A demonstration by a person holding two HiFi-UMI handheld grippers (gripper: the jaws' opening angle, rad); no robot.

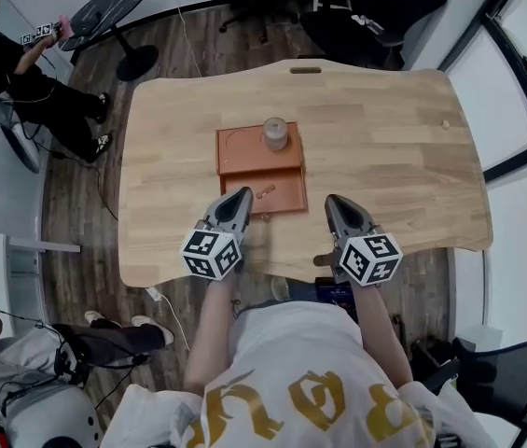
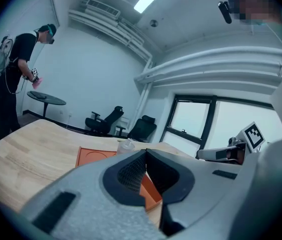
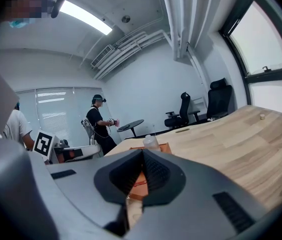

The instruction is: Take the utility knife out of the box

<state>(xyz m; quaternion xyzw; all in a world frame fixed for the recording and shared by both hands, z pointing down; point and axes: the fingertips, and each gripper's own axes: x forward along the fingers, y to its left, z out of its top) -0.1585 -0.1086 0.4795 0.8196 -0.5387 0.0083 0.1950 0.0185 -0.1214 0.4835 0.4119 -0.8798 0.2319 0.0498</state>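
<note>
An orange box (image 1: 259, 168) lies open at the middle of the wooden table (image 1: 403, 157), its near half a shallow tray with a small pale thing (image 1: 265, 192) inside; I cannot tell what it is. A clear capped bottle (image 1: 275, 133) stands on the box's far half. My left gripper (image 1: 241, 194) hovers at the box's near left corner, jaws closed together and empty. My right gripper (image 1: 331, 201) hangs just right of the box, shut and empty too. The left gripper view shows the box (image 2: 93, 156) and bottle (image 2: 126, 145) beyond the tips (image 2: 145, 151); the right gripper view shows the box (image 3: 163, 147) past its tips (image 3: 143, 150).
A person (image 1: 20, 73) with grippers stands by a round black table (image 1: 104, 12) at the far left. Office chairs (image 1: 366, 17) stand behind the table, windows at the right. Another person (image 1: 20, 371) sits at the near left. A small knob (image 1: 445, 124) lies on the table's right part.
</note>
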